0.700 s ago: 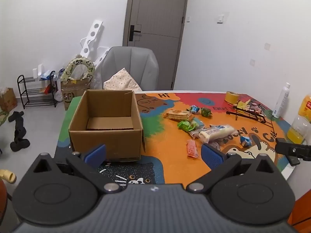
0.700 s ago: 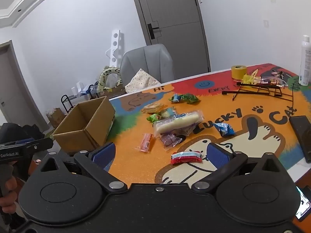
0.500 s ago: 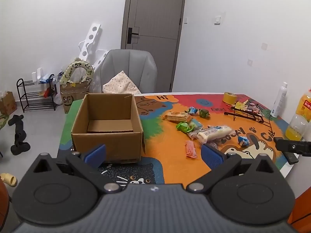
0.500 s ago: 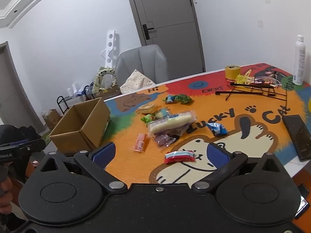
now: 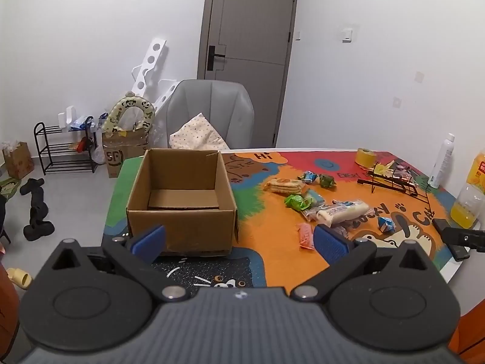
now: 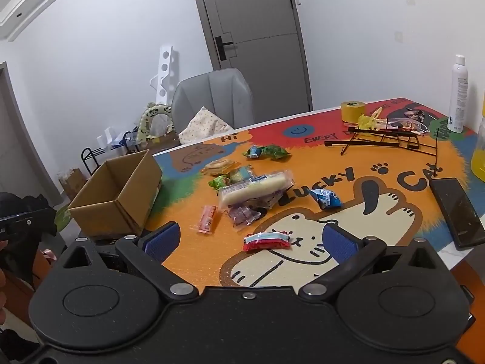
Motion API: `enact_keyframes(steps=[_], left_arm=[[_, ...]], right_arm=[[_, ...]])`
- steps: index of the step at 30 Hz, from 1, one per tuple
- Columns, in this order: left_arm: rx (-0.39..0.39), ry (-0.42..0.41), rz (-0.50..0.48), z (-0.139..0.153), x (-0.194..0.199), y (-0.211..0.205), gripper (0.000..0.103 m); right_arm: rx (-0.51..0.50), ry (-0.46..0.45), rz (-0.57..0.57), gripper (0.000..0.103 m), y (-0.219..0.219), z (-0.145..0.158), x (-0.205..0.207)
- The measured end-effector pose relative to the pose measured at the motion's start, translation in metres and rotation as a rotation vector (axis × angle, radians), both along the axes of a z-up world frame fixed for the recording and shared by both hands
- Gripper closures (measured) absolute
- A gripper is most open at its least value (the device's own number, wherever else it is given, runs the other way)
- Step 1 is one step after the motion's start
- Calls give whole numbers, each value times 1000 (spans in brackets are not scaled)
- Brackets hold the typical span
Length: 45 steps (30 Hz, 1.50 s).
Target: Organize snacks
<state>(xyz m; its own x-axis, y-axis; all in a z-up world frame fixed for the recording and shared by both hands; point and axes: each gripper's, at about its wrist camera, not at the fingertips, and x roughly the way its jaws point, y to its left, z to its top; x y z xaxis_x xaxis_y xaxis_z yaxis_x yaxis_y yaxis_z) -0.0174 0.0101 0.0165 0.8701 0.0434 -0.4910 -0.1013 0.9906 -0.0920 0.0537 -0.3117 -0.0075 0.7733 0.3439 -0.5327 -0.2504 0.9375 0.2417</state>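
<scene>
An open cardboard box (image 5: 182, 212) (image 6: 121, 200) stands empty on the left of the colourful table mat (image 5: 272, 242). Several snack packets lie scattered to its right: a long white pack (image 6: 254, 186) (image 5: 342, 212), a green one (image 5: 295, 201), a pink stick (image 6: 207, 219) (image 5: 305, 235), a blue one (image 6: 326, 197) and a red one (image 6: 266, 240). My left gripper (image 5: 239, 241) hangs open just before the box's near wall. My right gripper (image 6: 250, 239) is open above the mat, with the red packet in line between its fingers but apart from them.
A black wire rack (image 6: 385, 139), a yellow tape roll (image 6: 352, 111), a white spray bottle (image 6: 459, 91), a juice bottle (image 5: 468, 203) and a black phone (image 6: 457, 212) sit on the table's right side. A grey chair (image 5: 212, 112) stands behind the table.
Both views shifted slightly: each gripper drew back and tilted a little, so the table sits lower and farther in frame. Nothing on the table has moved, and both grippers stay open.
</scene>
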Motion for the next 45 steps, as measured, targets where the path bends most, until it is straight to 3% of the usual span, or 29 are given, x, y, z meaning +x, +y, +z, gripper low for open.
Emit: enact_keyframes(steps=[45], left_arm=[[2, 23, -25, -7, 3, -1, 0]], right_arm=[[-34, -23, 41, 0, 16, 8, -5]])
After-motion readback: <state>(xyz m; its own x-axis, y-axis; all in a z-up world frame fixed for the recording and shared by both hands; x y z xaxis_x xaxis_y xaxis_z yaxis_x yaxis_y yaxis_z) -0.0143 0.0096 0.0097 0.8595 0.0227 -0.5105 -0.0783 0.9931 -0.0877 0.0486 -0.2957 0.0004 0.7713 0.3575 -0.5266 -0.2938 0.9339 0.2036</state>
